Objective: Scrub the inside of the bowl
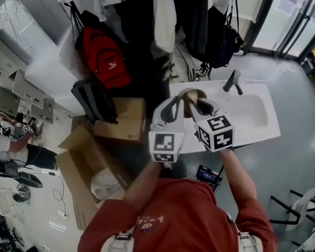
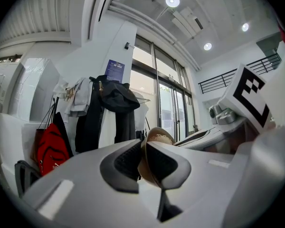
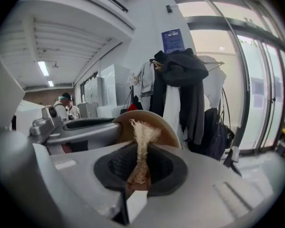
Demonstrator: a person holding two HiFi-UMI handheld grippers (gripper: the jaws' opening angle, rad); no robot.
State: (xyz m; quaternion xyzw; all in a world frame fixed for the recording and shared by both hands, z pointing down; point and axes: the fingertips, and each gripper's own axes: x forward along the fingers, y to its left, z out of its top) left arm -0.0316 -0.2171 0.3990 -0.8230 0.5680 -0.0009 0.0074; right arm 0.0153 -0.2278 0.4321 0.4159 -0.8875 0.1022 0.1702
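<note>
In the head view I hold a tan bowl point(image 1: 193, 94) up over the white sink point(image 1: 254, 117), between both grippers. My left gripper point(image 1: 174, 105) is shut on the bowl's rim; in the left gripper view the rim point(image 2: 152, 167) is pinched edge-on between its dark pads. My right gripper point(image 1: 200, 107) is shut on a strip of pale fibrous scrubber point(image 3: 141, 148). The scrubber's frayed tip stands against the bowl point(image 3: 159, 125) just beyond it. The right gripper's marker cube point(image 2: 247, 96) shows at the right of the left gripper view.
A dark faucet point(image 1: 232, 81) stands at the sink's back edge. Left of the sink are cardboard boxes point(image 1: 121, 121), a red backpack point(image 1: 102, 56), a grey bag point(image 1: 93, 100) and hanging clothes point(image 1: 165, 14). Another person point(image 1: 5, 143) sits far left.
</note>
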